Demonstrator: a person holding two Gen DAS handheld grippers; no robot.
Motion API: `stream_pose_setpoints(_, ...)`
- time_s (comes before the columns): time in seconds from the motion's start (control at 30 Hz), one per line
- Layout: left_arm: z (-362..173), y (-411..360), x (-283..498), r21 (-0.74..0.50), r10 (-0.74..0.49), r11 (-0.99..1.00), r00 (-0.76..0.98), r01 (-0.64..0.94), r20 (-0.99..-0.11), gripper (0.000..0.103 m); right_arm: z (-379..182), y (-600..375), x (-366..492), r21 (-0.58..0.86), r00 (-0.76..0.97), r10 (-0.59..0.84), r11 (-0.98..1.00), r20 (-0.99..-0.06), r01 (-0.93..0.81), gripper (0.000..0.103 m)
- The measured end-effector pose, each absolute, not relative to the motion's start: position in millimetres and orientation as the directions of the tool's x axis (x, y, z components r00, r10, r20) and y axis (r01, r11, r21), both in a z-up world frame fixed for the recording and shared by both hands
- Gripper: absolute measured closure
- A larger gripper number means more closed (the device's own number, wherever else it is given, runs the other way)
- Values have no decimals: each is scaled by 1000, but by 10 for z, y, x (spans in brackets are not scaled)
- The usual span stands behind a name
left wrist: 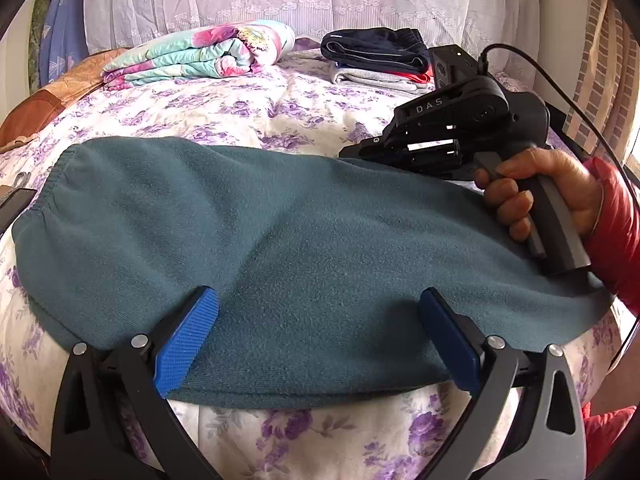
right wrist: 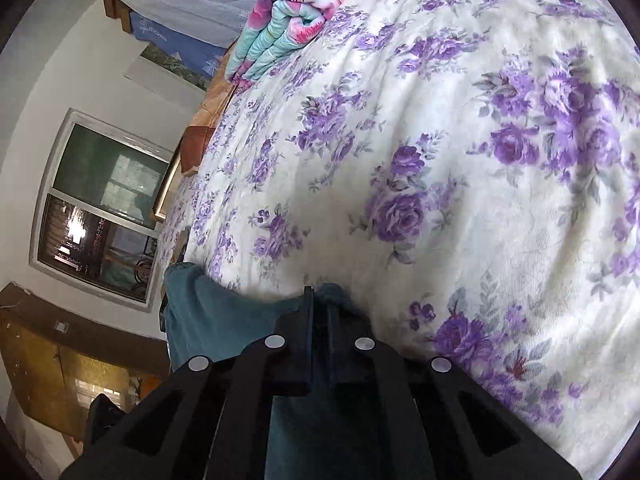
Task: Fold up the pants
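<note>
The teal pants [left wrist: 280,240] lie flat across the flowered bed, folded lengthwise, waistband at the left. My left gripper [left wrist: 320,336] is open, its blue pads [left wrist: 186,340] spread over the near edge of the pants, holding nothing. My right gripper [left wrist: 360,151] shows in the left wrist view at the far right edge of the pants, held by a hand in a red sleeve. In the right wrist view the right gripper [right wrist: 319,300] is shut on the teal pants [right wrist: 208,312], with fabric pinched between its fingers.
A folded flowered quilt [left wrist: 200,54] lies at the back left of the bed [left wrist: 280,108]. A stack of folded clothes [left wrist: 380,60] sits at the back right. A cable [left wrist: 560,84] runs from the right gripper. A lace curtain hangs behind the bed.
</note>
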State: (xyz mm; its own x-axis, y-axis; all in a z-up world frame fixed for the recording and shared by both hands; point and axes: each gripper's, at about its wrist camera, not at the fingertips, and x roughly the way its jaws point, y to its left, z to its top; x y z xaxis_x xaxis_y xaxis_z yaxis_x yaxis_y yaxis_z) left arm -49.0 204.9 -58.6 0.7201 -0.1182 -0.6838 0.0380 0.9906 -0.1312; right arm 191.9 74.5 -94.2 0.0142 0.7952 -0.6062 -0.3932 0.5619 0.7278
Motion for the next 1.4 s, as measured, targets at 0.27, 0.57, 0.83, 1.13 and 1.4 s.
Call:
stream_pose_setpoints(0.27, -128, 2688, -389, -243, -91, 965, 744, -99, -662, 5, -584, 532, 1756, 663, 53, 764, 590, -643, -462, 80)
stream_pose_setpoints(0.57, -408, 3173, -28, -82, 161, 932, 609, -352, -776, 6, -396, 846, 1221, 499, 89, 722, 556, -686, -664, 74)
stream_pose_setpoints(0.83, -438, 3134, -15, -17, 225, 931, 611, -364, -759, 4, -482, 652, 1401, 495, 201, 691, 660, -694, -565, 82)
stream_pose_setpoints(1.13, -434, 3076, -12, 14, 255, 930, 615, -368, -746, 4, -358, 446, 795, 476, 157, 710, 602, -686, -641, 46)
stream_pose_setpoints(1.4, -390, 3027, -63, 43, 284, 924, 610, -379, -740, 4, -420, -219, 764, 604, 251, 765, 629, -593, -490, 48)
